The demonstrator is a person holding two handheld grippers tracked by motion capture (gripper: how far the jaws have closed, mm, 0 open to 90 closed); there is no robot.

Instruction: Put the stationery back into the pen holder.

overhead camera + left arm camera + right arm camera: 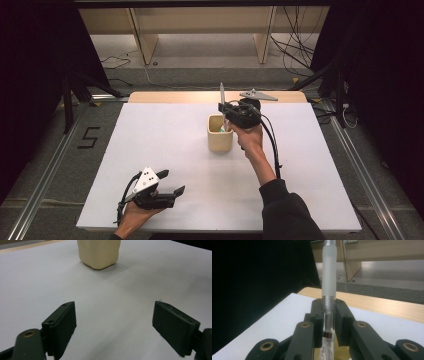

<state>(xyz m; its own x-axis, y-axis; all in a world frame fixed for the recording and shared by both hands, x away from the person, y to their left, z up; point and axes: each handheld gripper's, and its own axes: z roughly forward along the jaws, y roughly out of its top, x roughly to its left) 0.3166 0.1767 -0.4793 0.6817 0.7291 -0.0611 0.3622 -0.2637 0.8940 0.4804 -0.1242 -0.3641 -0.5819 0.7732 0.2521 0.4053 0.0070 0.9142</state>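
A cream-coloured cup stands upright near the middle of the white table; its lower part is ahead of my left gripper. My right gripper hovers over the cup's far rim, shut on a clear pen that stands upright between its jaws. In the right gripper view the pen has a frosted cap and a metal band, and the pads press on its barrel. My left gripper rests low at the table's front left, open with nothing between its pads.
A bare wooden strip runs along the table's far edge. Beyond it are wooden furniture legs and loose cables on the floor. Metal rails flank the table on both sides.
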